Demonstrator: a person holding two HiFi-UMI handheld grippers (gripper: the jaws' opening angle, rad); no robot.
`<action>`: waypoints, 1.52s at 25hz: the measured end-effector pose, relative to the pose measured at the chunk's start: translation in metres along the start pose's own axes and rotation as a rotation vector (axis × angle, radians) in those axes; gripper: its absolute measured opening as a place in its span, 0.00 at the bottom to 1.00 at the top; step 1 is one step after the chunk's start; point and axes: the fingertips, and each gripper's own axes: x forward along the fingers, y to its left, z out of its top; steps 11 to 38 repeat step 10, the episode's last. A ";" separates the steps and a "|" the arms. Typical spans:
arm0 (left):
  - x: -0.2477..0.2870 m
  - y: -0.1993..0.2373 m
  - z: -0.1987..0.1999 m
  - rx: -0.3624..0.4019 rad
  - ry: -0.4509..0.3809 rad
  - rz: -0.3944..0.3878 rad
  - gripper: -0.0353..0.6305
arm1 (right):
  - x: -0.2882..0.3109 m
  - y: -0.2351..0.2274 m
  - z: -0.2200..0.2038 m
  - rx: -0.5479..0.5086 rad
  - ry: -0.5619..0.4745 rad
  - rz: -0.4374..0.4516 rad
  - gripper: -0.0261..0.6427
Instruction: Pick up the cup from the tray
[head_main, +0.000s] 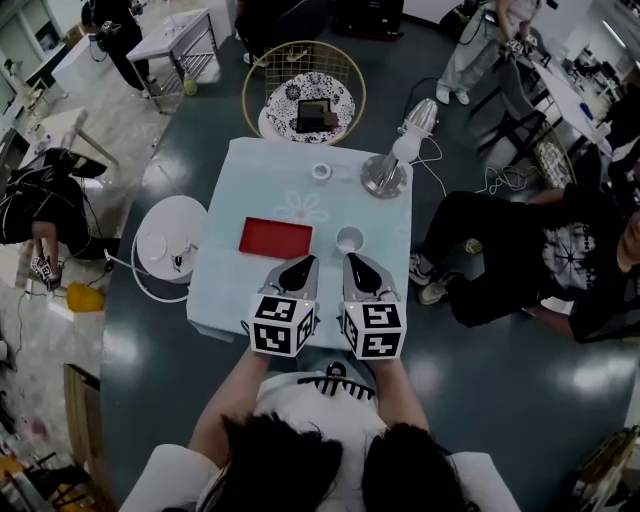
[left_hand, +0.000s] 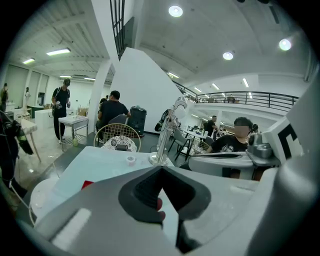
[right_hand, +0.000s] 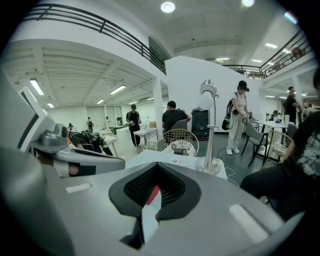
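Two closed, empty tools, the left hand-held gripper (head_main: 300, 268) and the right hand-held gripper (head_main: 358, 268), hang over the tabletop (head_main: 290, 170), where the white cup (head_main: 349, 240) stands just right of the red tray (head_main: 275, 238).

A dark, glossy floor (head_main: 500, 400) is seen across the head view. A pale table (head_main: 260, 180) is set at centre, with a round wire chair (head_main: 290, 62) at top centre and a white round stand (head_main: 160, 225) at left. Ceiling lights (left_hand: 175, 11) and a railed balcony (left_hand: 260, 97) are shown in the upper right of the left gripper view.
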 end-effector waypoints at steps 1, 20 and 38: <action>0.000 0.001 0.000 0.000 0.001 0.001 0.05 | 0.000 0.001 0.000 0.000 0.002 0.002 0.07; 0.008 0.015 0.003 -0.009 -0.012 0.024 0.05 | 0.014 0.002 0.001 -0.006 0.007 0.000 0.07; 0.008 0.015 0.003 -0.009 -0.012 0.024 0.05 | 0.014 0.002 0.001 -0.006 0.007 0.000 0.07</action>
